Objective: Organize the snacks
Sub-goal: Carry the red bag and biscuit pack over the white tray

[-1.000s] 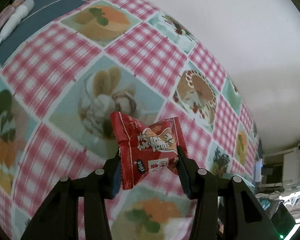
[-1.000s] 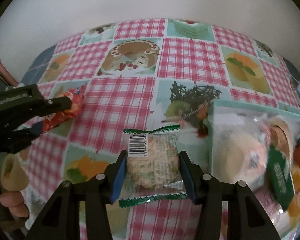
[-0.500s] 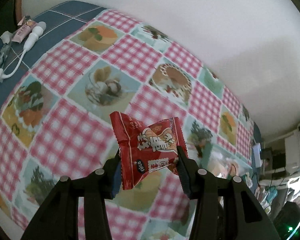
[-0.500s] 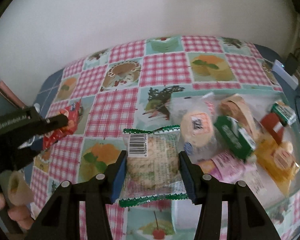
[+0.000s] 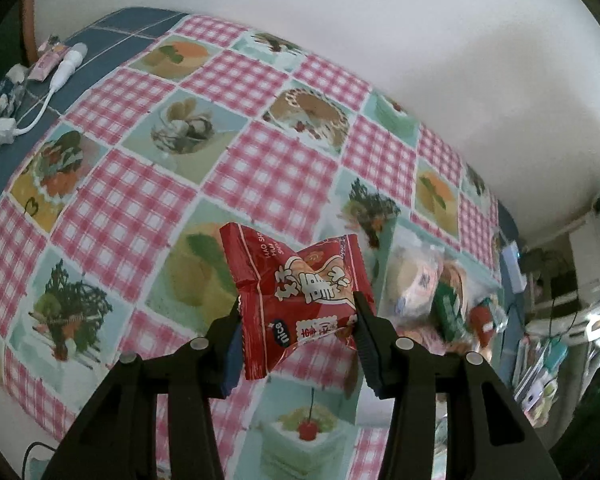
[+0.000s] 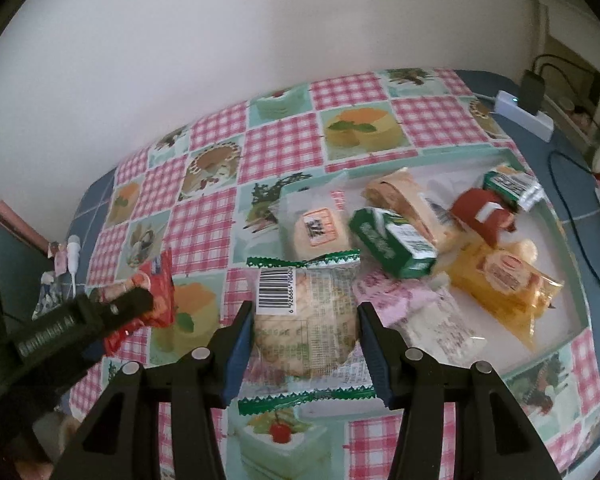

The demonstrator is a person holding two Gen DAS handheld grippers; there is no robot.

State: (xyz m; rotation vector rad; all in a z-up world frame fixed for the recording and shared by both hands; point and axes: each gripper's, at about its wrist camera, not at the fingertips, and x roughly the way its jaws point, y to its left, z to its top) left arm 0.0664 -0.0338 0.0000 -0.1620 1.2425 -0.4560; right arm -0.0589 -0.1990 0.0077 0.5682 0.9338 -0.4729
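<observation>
The left gripper (image 5: 298, 320) pinches a red snack packet (image 5: 300, 288) between its two fingers, holding it clear above the checked tablecloth (image 5: 140, 208). From the right wrist view the same packet (image 6: 158, 292) shows at about nine o'clock, pinched in the left gripper (image 6: 140, 300).

The right gripper (image 6: 306, 328) has its jaws closed on a clear cracker packet (image 6: 306, 320) with green crimped ends (barcode side facing the camera). It hangs just above the near left corner of a pale tray (image 6: 556, 216).

In the tray, from twelve to three o'clock of the held cracker, lie a round bun pack (image 6: 316, 228), a green carton (image 6: 392, 244), a pink wrapper (image 6: 396, 296), a yellow pack (image 6: 504, 280) and a small green pack (image 6: 510, 184).

At ten o'clock in the left wrist view, a white cable (image 5: 56, 84) lies on the blue table edge.
</observation>
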